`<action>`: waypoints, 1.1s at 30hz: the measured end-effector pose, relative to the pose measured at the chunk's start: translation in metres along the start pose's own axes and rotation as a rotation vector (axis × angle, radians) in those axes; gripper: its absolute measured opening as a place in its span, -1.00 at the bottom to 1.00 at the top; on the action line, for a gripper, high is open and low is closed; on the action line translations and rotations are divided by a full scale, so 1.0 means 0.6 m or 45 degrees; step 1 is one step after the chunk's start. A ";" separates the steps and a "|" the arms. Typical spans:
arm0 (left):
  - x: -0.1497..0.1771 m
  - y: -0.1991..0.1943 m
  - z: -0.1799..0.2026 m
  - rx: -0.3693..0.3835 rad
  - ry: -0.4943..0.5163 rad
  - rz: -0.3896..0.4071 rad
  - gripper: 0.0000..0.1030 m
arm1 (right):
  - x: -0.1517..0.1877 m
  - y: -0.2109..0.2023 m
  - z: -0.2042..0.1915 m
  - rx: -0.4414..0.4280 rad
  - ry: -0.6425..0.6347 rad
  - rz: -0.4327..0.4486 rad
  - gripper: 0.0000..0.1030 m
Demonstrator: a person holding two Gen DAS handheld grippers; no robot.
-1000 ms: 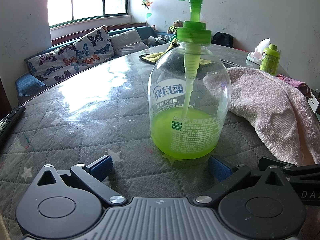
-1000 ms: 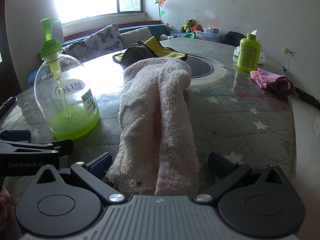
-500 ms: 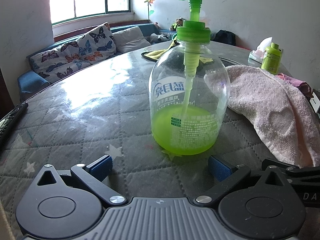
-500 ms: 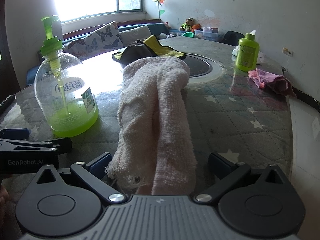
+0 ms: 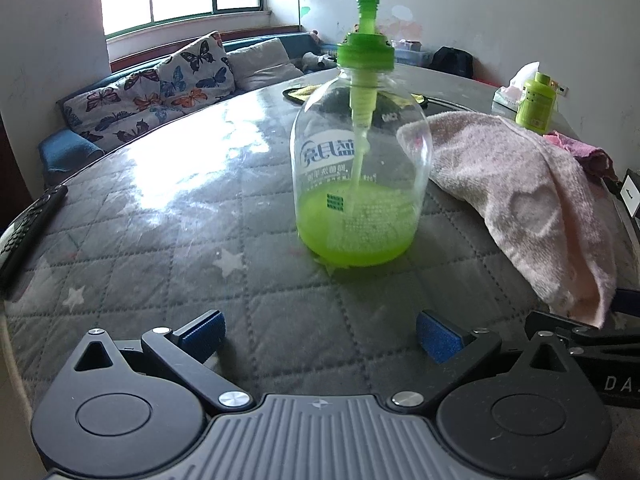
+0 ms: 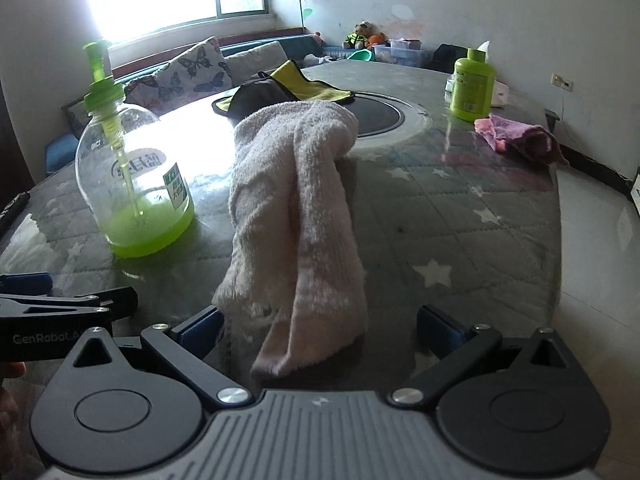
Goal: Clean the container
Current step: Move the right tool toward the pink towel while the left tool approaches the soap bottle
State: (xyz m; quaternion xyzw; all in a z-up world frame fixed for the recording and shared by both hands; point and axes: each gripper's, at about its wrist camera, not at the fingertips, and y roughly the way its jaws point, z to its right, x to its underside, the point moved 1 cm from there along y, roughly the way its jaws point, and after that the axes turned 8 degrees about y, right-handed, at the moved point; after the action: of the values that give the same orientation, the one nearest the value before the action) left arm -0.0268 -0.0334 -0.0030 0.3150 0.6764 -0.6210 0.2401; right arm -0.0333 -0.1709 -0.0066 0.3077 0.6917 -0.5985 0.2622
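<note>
The left gripper has its blue-padded jaws spread wide and grips nothing; it hangs low over the quilted, star-printed table cover. At its 12 o'clock stands the task container, a clear pump bottle with a green pump head, upright on the table, roughly a third full of green liquid and clear of both pads. At the bottle's 3 o'clock lies a pale pink towel, its far end just beside the bottle's shoulder; whether they touch cannot be told. The right gripper likewise has its jaws apart, straddling the near end of that towel; the left blue pad sits just beside the fabric and the right pad stands off it. From this view the bottle is at 10 o'clock, and the left gripper's black frame shows at 9 o'clock. Farther off, a small green bottle stands at 1 o'clock, a crumpled purple-pink cloth near it, and a yellow-and-black cloth at 12 o'clock.
</note>
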 end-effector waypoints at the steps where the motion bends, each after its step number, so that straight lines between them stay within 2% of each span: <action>1: 0.002 -0.003 0.002 -0.004 -0.003 -0.005 1.00 | 0.002 -0.002 0.000 0.003 -0.002 -0.003 1.00; 17: 0.021 -0.036 0.012 0.017 0.005 -0.072 1.00 | 0.035 -0.043 0.001 0.015 0.006 -0.033 1.00; 33: 0.043 -0.058 0.011 0.044 0.020 -0.080 1.00 | 0.050 -0.065 0.004 0.025 0.032 -0.041 1.00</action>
State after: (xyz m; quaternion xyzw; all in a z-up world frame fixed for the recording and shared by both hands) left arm -0.0702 -0.0378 0.0017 0.3024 0.6770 -0.6374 0.2097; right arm -0.0822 -0.1737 -0.0031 0.3065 0.6939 -0.6055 0.2409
